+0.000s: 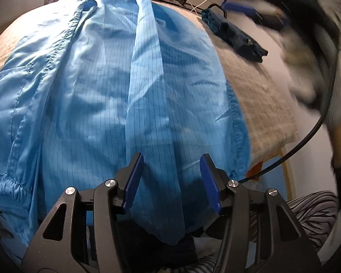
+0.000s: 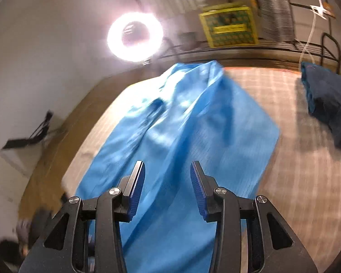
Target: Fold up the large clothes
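A large light-blue garment with thin dark pinstripes [image 1: 106, 86] lies spread over a table with a beige checked cloth [image 1: 261, 95]. It has a stitched placket and an elastic cuff [image 1: 10, 185] at the lower left. My left gripper [image 1: 171, 159] is open above the garment's near hem, with nothing between its blue pads. In the right wrist view the same garment [image 2: 188, 122] lies lengthwise on the checked cloth [image 2: 295, 159]. My right gripper [image 2: 168, 167] is open above it and holds nothing. That view is blurred.
A folded dark-blue cloth [image 1: 234, 34] lies on the table's far right, also in the right wrist view [image 2: 327, 107]. A bright ring light [image 2: 135, 36], a yellow box [image 2: 229, 26] and a wire rack stand behind. A black cable [image 1: 306, 134] hangs at right.
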A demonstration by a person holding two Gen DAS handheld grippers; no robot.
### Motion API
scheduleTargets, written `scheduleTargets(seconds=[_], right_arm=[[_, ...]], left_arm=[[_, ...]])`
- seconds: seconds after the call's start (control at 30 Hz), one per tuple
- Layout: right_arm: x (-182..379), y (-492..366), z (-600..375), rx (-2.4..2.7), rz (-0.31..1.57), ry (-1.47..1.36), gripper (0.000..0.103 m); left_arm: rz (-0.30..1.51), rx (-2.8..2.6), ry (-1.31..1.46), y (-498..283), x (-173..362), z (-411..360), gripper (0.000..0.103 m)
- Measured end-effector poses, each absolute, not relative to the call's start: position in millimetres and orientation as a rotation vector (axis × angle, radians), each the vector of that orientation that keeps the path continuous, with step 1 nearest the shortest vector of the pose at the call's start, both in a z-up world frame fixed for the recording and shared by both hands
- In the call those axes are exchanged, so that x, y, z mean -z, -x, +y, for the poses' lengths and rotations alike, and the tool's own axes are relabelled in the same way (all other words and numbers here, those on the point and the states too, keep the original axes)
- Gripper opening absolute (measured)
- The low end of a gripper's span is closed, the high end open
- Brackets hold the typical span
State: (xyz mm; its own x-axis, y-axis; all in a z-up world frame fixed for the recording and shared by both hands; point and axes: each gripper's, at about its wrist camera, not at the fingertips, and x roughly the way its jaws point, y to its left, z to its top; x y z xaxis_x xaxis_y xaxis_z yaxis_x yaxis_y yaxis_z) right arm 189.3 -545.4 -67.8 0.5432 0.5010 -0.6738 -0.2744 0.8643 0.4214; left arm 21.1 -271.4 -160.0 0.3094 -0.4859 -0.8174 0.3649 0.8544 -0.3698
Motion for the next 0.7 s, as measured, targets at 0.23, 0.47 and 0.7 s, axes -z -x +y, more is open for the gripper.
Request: scheduleTargets(seconds=[0.23,0.47,0.7], right_arm=[[84.0,-300.1,-532.9,-0.387,0.943,-0.374,0.040],[118.7,-368.9,-536.7,-0.294,0.995,-0.483,0.040],[155.7,-436.5,-554.0,-0.282,1.000,-0.689,0.040]], left_arm=[[1.124,0.505,0.039,-30.7,173.2,-272.1,0.053],[1.144,0.506,0.098,-49.3,179.1,-261.2,0.021],[1.174,0.570,0.169,-58.0,184.7,-257.7,0.008]])
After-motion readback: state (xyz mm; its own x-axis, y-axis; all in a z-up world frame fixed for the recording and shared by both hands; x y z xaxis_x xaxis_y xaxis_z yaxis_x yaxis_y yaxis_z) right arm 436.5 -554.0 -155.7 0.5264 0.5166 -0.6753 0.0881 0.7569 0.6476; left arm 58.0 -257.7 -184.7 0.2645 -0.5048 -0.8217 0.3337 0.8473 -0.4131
